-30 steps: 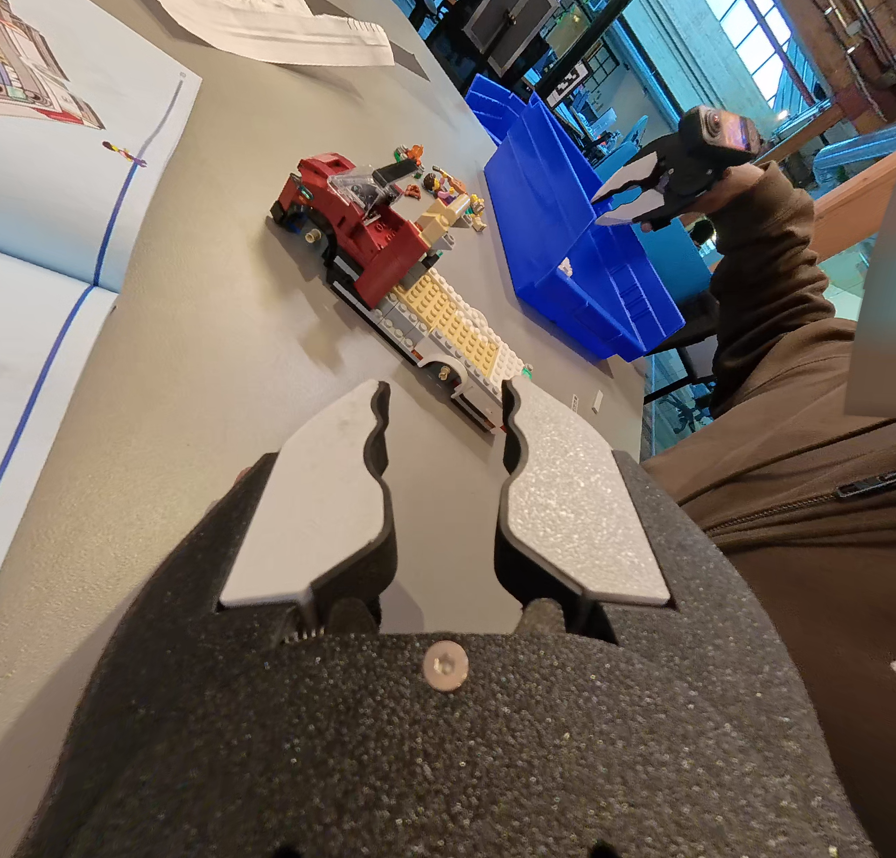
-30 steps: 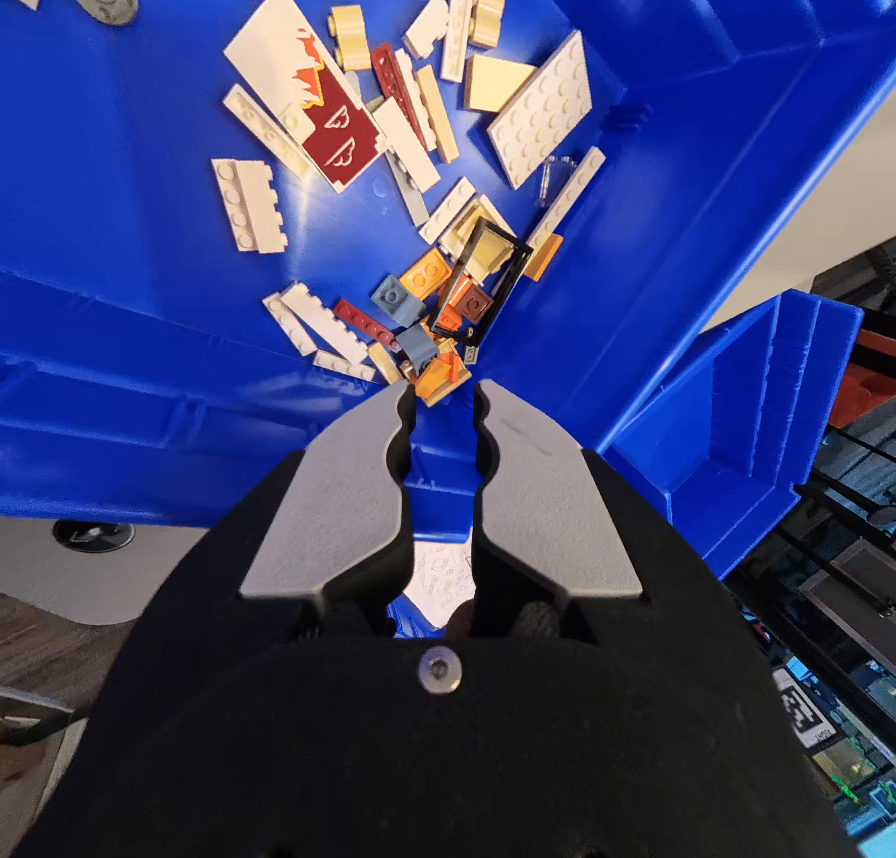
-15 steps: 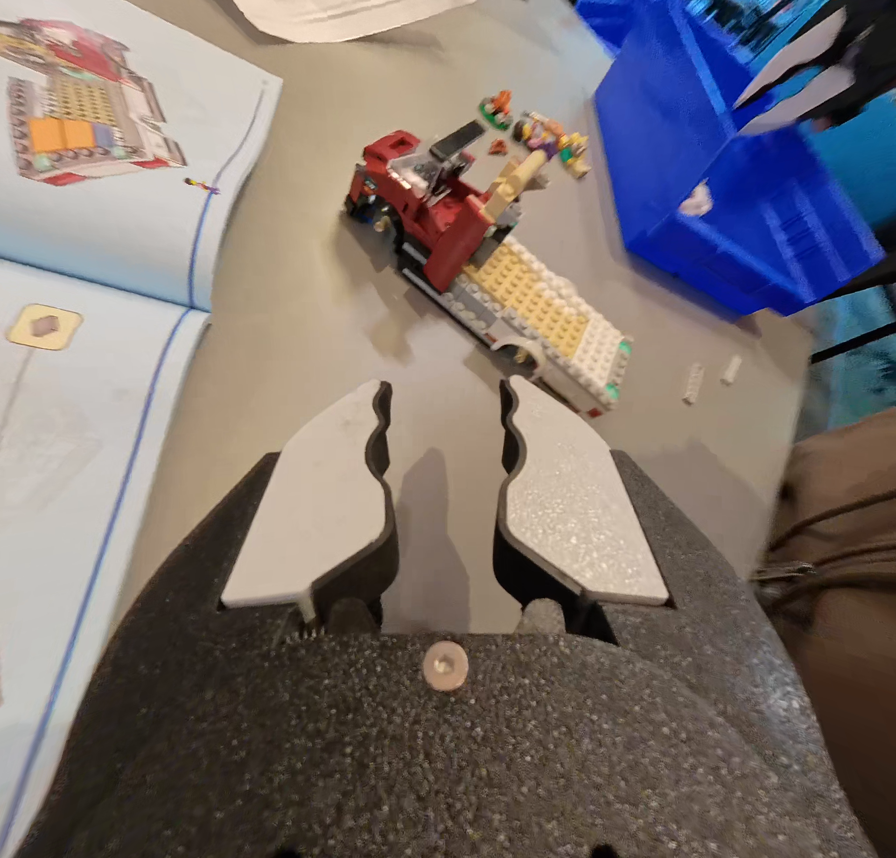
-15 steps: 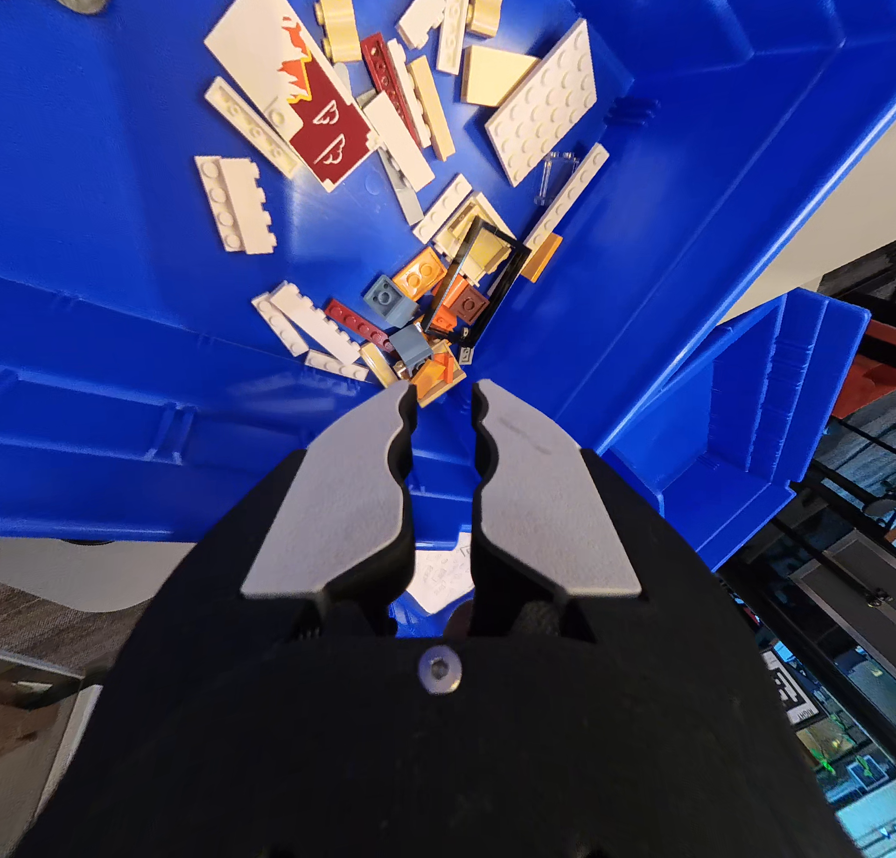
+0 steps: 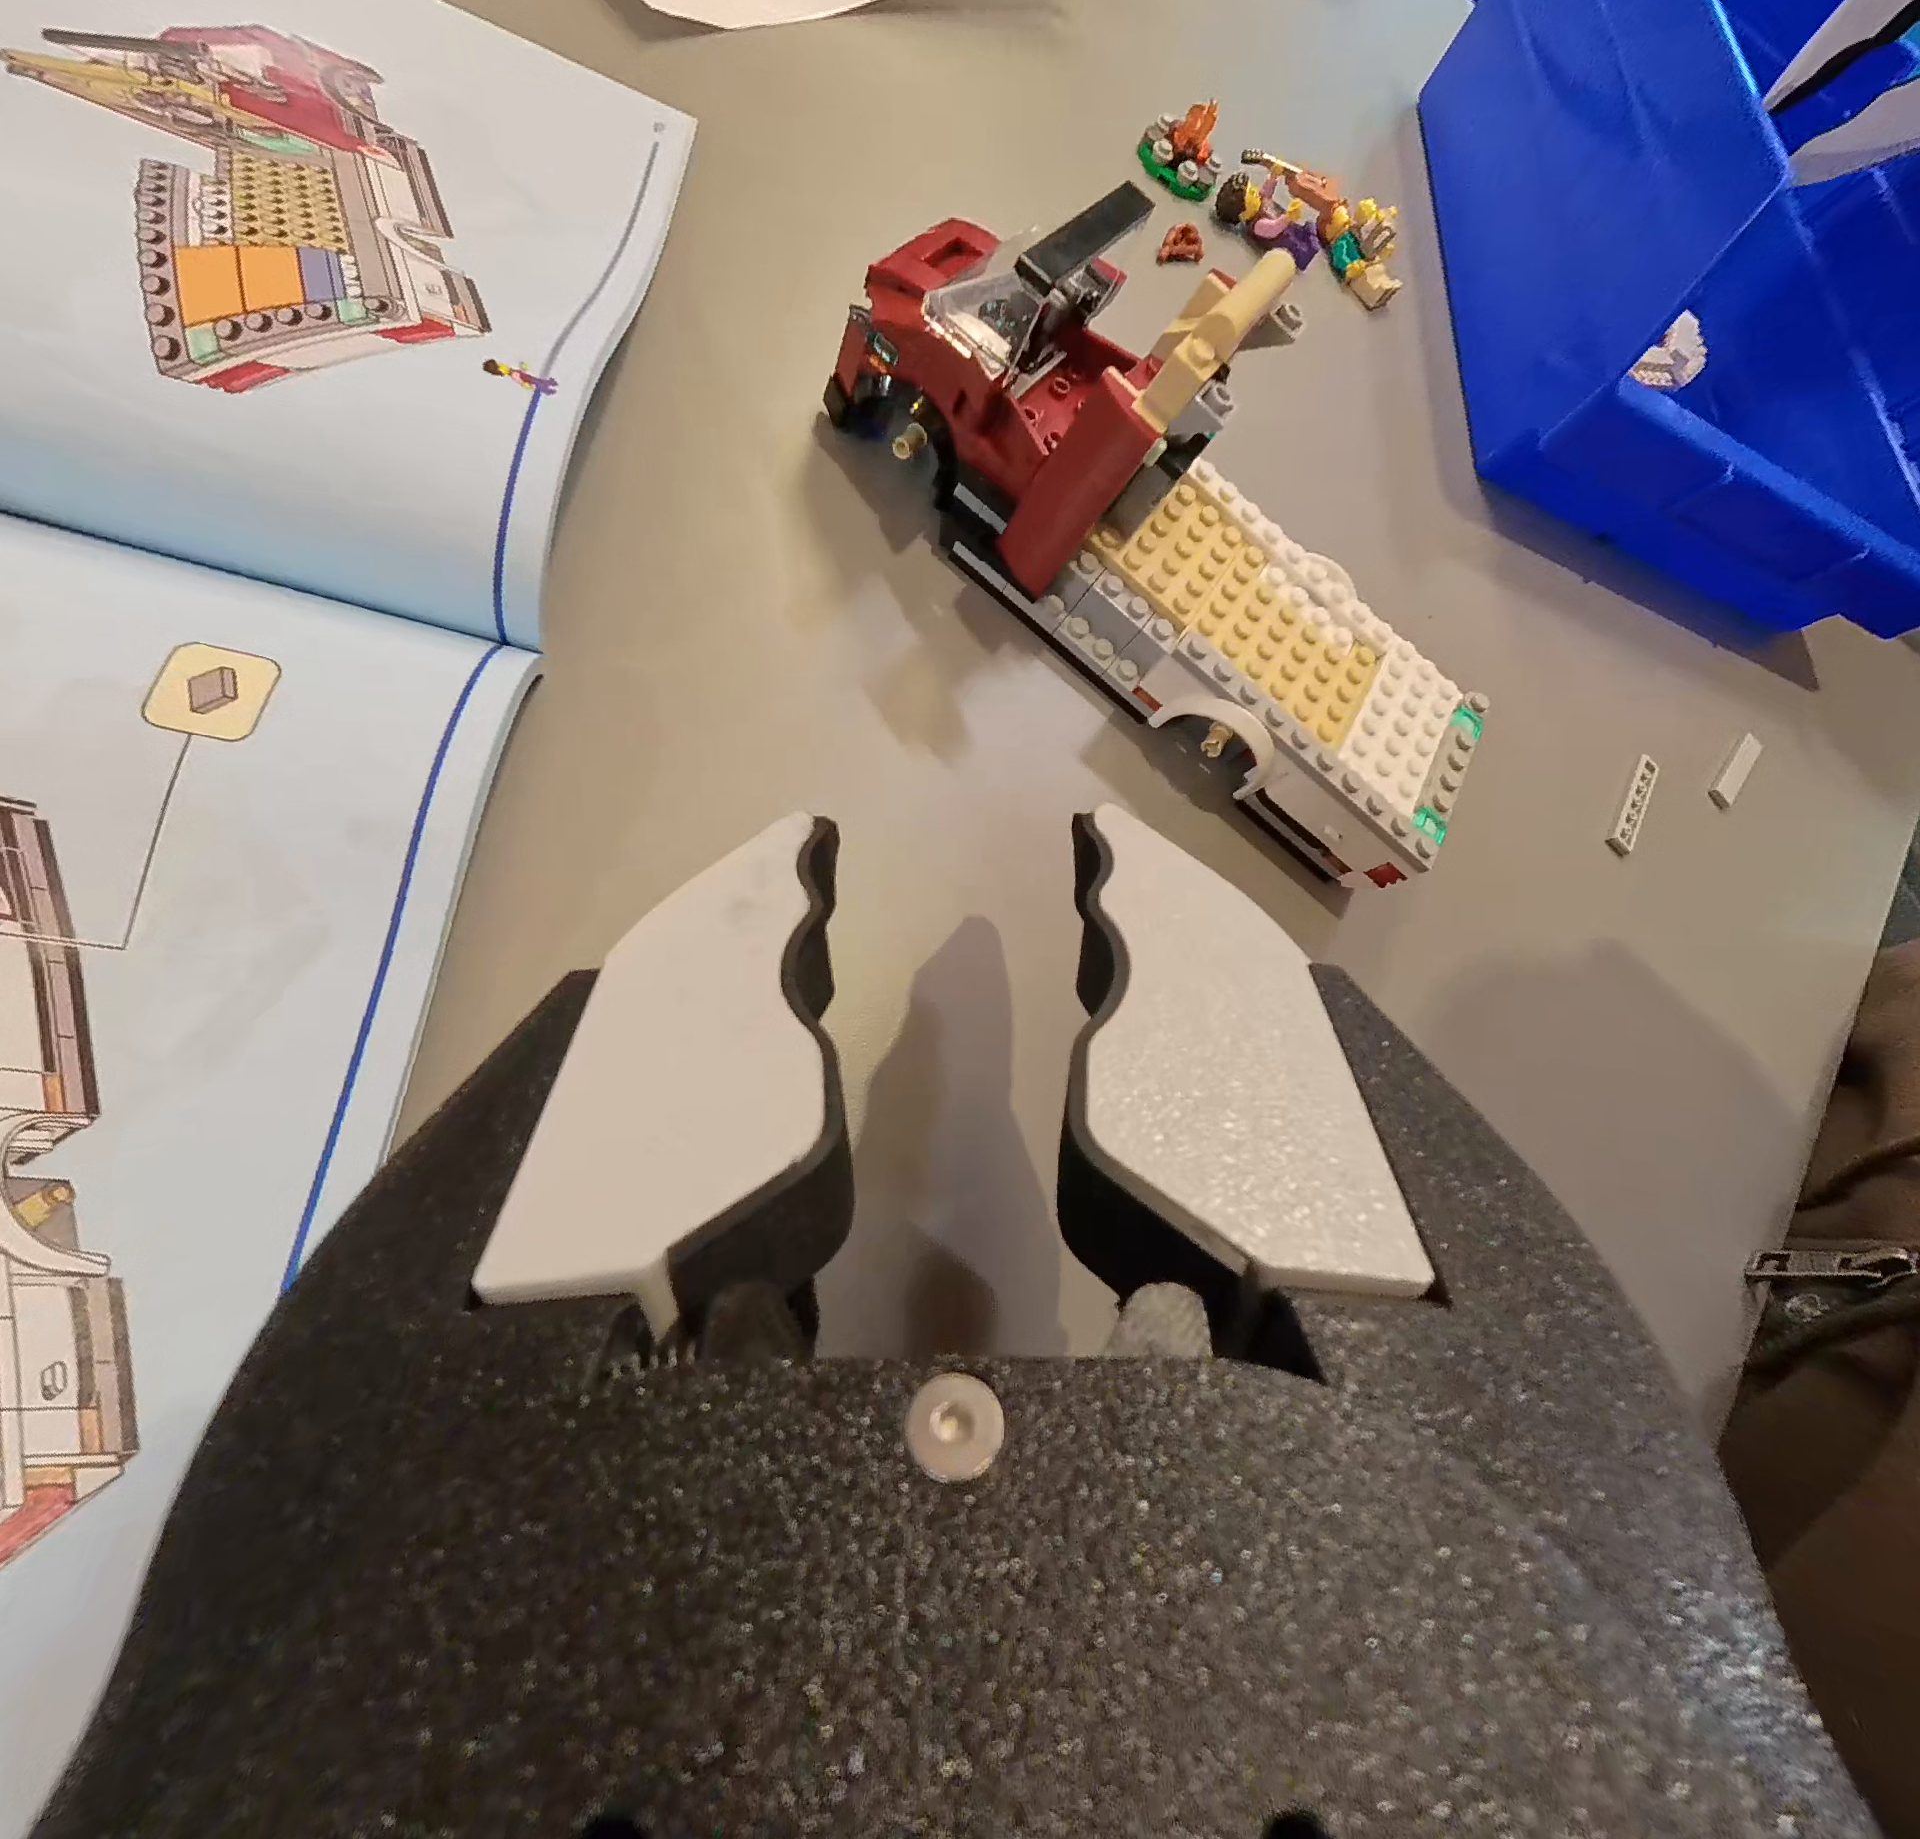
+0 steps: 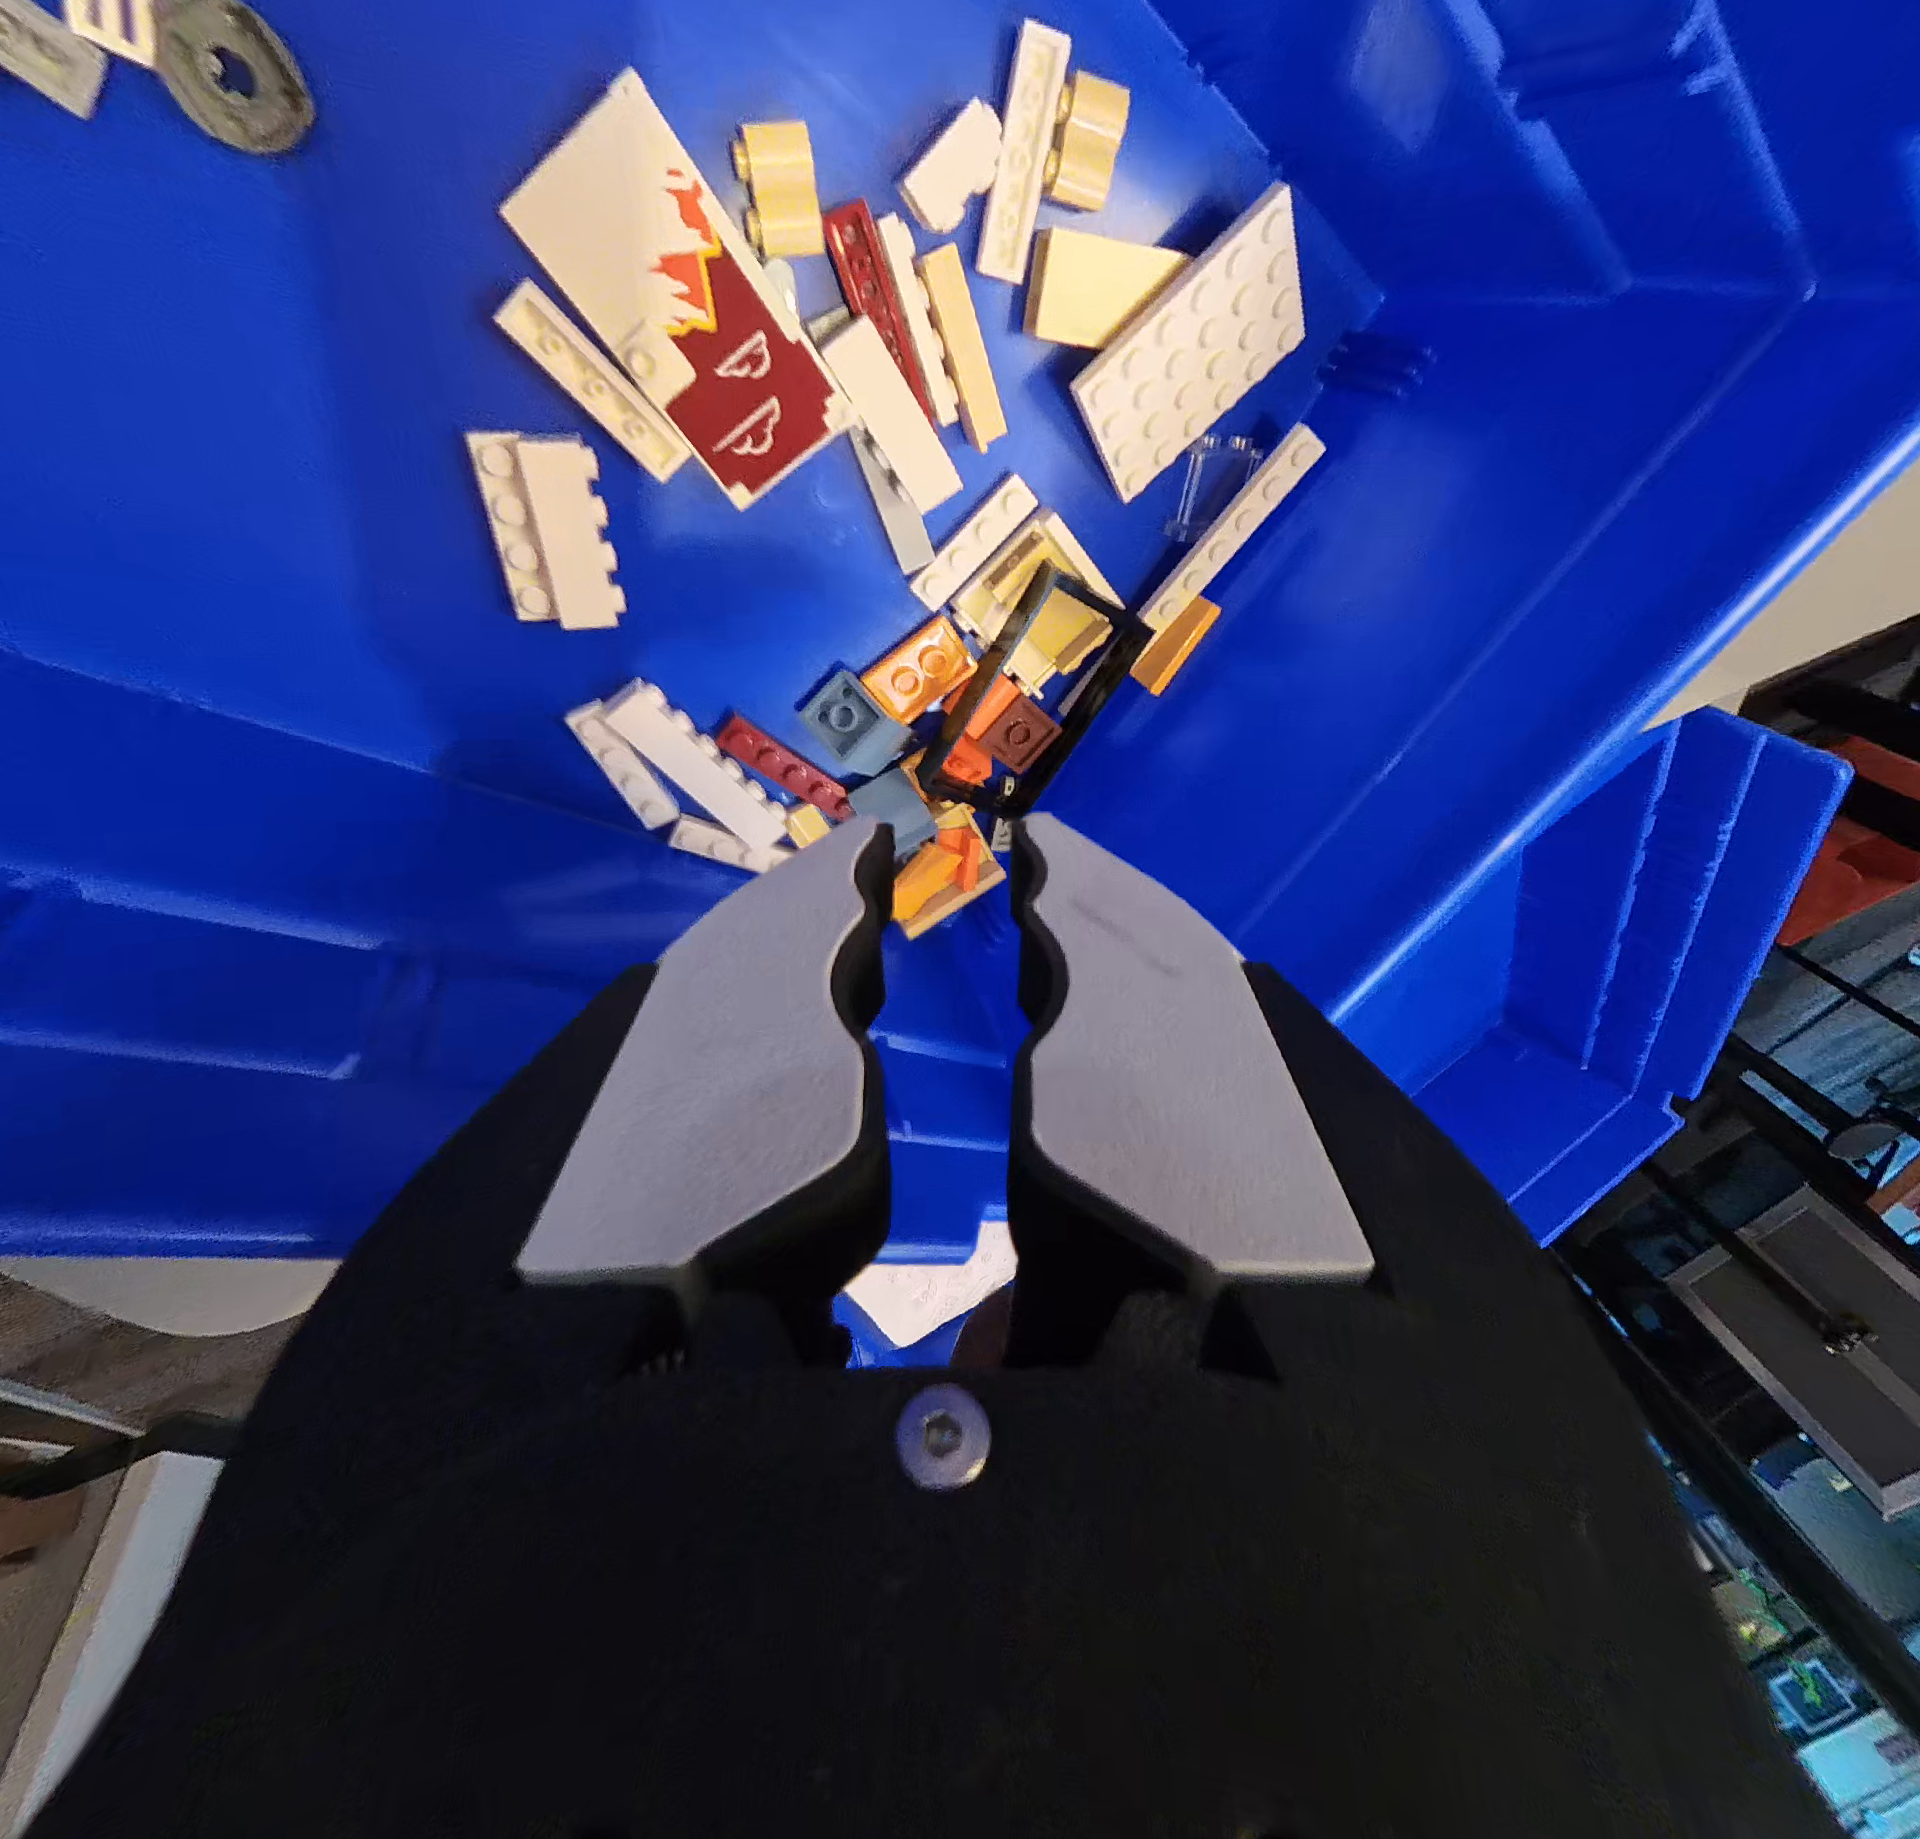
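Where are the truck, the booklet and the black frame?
truck [image 5: 1049,439]: left wrist view, on its dark red cab.
booklet [image 5: 312,459]: left wrist view, on its upper open page.
black frame [image 6: 1101,693]: right wrist view, on its right bar, in the bin [image 6: 260,750].

Each gripper has a coarse black, grainy body [image 5: 935,1581] with one silver screw [image 5: 953,1426] at its centre. The pale grey fingers [image 5: 686,1062] carry wavy black inner pads. A dark brown zipped sleeve [image 5: 1829,1374] shows alongside.

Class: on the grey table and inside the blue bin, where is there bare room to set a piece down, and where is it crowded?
Free: grey table between instruction booklet and brick truck; bin floor left of the loose bricks. Crowded: bin corner at the right gripper; minifigures beside the blue bin.
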